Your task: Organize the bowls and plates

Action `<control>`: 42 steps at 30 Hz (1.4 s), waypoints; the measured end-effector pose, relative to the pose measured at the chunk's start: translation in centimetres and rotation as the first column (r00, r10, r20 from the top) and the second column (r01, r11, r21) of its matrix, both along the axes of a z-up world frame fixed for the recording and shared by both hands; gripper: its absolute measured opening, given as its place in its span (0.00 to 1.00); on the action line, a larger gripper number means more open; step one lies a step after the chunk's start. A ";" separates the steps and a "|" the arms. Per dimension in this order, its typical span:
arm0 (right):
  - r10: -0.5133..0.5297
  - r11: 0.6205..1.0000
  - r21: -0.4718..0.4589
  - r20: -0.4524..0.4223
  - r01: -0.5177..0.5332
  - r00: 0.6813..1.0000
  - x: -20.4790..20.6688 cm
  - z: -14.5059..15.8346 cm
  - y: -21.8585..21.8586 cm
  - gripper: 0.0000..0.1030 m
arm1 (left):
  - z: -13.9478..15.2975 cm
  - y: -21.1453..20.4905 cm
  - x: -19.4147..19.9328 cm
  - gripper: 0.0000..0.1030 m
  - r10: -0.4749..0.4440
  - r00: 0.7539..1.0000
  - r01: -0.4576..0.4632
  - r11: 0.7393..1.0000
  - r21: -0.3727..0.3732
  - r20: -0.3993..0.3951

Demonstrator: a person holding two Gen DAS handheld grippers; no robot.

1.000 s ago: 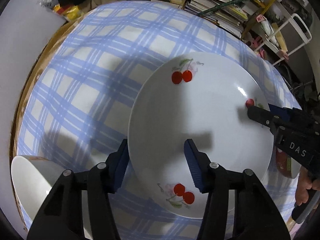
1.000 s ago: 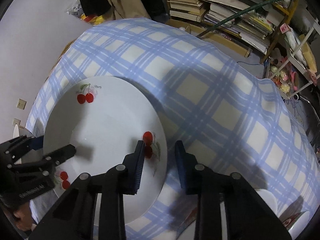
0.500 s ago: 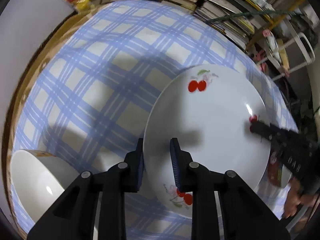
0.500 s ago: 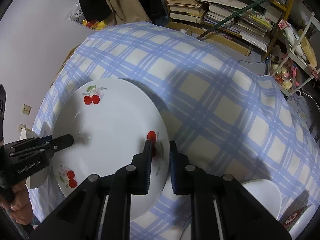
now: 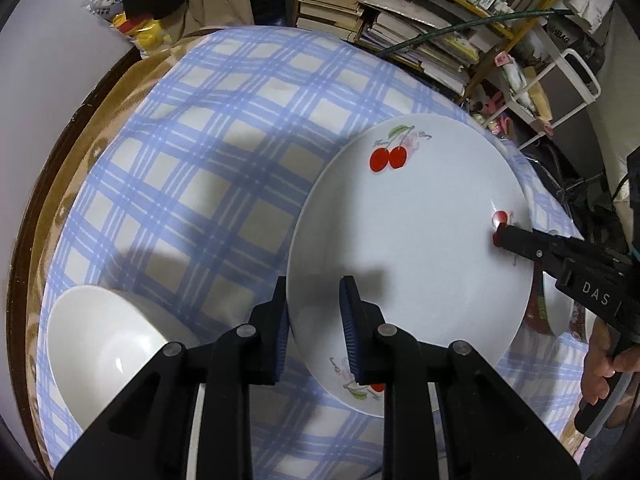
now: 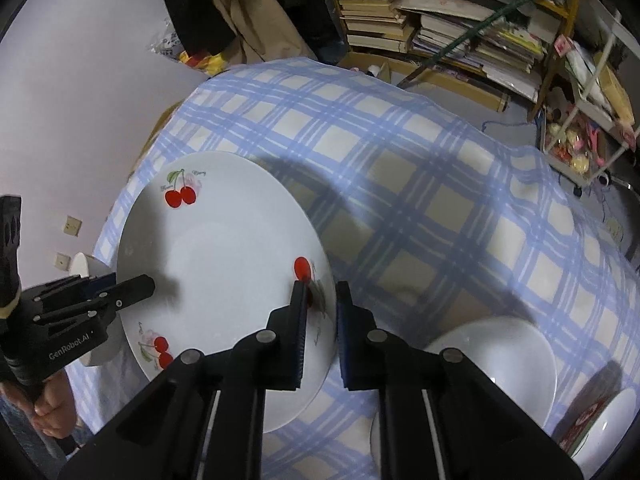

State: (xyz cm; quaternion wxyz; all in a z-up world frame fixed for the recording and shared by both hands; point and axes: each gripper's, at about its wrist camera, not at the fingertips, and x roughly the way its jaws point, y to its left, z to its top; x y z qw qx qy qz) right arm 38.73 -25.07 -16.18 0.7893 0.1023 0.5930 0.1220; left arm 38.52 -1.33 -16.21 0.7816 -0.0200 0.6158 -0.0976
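While I hold the plate (image 5: pixel 408 248) from both sides, my left hand-held gripper (image 5: pixel 314 320) is clamped on its near-left rim, one pad under the edge and one on top. My right hand-held gripper (image 6: pixel 322 316) pinches the opposite rim, right by a red cherry print; its jaws are closing in the last bit with the rim between them. Plate's round, so no long axis; its face points up toward the cams, w/ cherry prints at three spots on the rim. It sits above the blue-checked cloth (image 5: pixel 208 168) on the worktop, tilted a little; can't tell if any edge touches the cloth. White bowl (image 5: pixel 104 344) sits just left of my left hand-held gripper. Another white bowl (image 6: pixel 500 356) is near the right one, beside a red-patterned dish (image 6: pixel 596 428). Bookshelf (image 6: pixel 440 20) stands beyond the worktop.
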 end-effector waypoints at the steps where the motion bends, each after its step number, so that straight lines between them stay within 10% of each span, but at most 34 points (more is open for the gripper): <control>1: -0.013 1.000 0.016 -0.002 0.013 1.000 -0.2 0.2 -0.2 0.14 | 0.4 0.0 -0.2 0.23 0.003 1.000 -0.003 1.000 -0.003 0.008; 42: -0.085 0.996 0.030 0.061 0.083 0.994 -18.2 5.1 0.9 0.13 | 5.3 1.0 -17.0 0.23 0.001 0.996 -0.003 1.000 0.023 0.090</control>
